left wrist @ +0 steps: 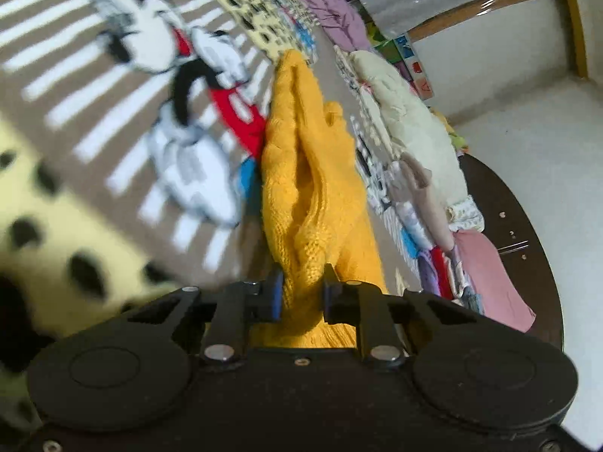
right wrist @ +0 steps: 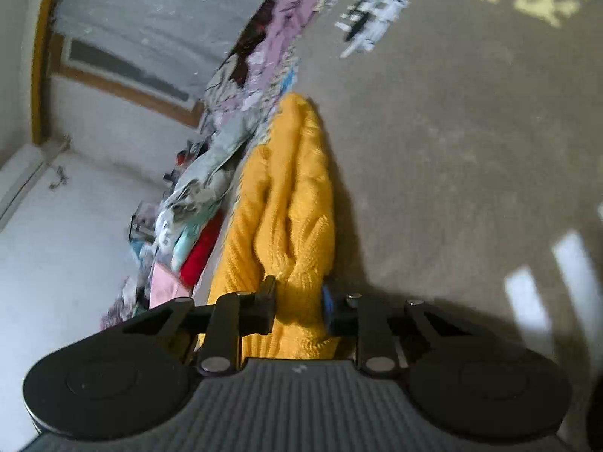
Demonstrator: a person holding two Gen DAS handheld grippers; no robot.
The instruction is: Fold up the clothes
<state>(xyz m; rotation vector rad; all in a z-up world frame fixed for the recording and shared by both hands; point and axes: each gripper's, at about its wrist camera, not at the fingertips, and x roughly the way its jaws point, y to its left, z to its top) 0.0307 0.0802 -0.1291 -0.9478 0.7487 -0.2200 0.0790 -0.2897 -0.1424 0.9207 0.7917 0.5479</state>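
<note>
A yellow knitted sweater (left wrist: pixel 309 173) hangs bunched in long folds over a patterned blanket (left wrist: pixel 75 86). My left gripper (left wrist: pixel 301 293) is shut on one end of the sweater; the knit fills the gap between its blue-padded fingers. In the right wrist view the same yellow sweater (right wrist: pixel 290 203) stretches forward from my right gripper (right wrist: pixel 297 301), which is shut on another part of it. The sweater is lifted and taut between both grippers. The views are blurred.
A row of piled clothes (left wrist: pixel 410 143) lies along the blanket's edge, with a cream garment, pink and red pieces. A dark round table (left wrist: pixel 527 233) stands beside it. In the right wrist view more piled clothes (right wrist: pixel 211 173) lie left of the brown blanket (right wrist: pixel 452 132).
</note>
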